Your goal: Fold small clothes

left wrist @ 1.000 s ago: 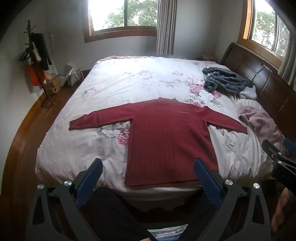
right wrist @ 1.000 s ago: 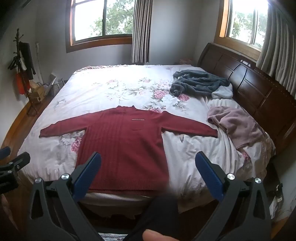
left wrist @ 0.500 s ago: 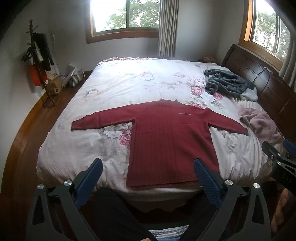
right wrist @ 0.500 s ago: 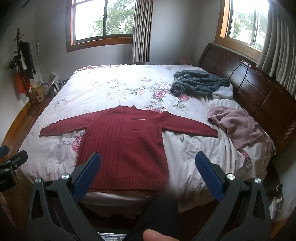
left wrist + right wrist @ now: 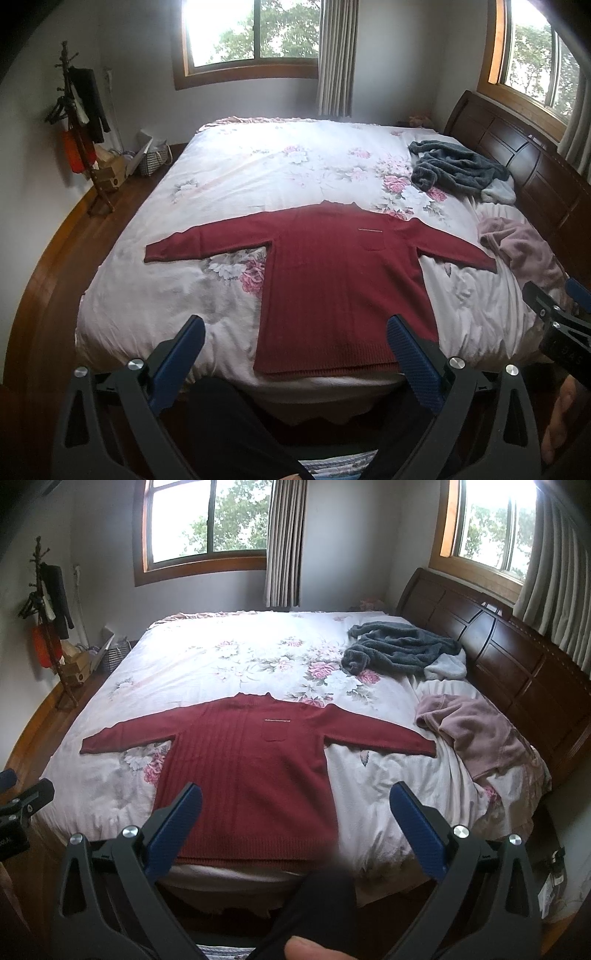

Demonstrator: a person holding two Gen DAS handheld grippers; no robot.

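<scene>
The sweater point(image 5: 251, 771) was dark red with vertical ribbing. The bedspread point(image 5: 229, 657) was white with pink roses. At two o'clock lay a grey-blue fleece point(image 5: 399, 650); at three, a dusty-pink garment point(image 5: 476, 734). The gripper pads point(image 5: 173, 827) were blue.

the near hem of the red sweater point(image 5: 347, 295) was partly covered by the left claw point(image 5: 295, 343) in the left wrist view, and by the right claw point(image 5: 295, 812) in the right wrist view, where a blurred patch also smeared its lower right corner. the right claw showed only as a sliver at the right edge of the left wrist view, its fingers cut off. a person's dark-clad leg point(image 5: 229, 424) hid the bed's point(image 5: 258, 166) near side, and a fingertip point(image 5: 314, 949) was cropped by the bottom edge. the items on the coat stand point(image 5: 79, 122) were too small to identify. the small white line on the sweater's chest could not be read. the pink garment point(image 5: 476, 731) lay crumpled, its shape unclear.
</scene>
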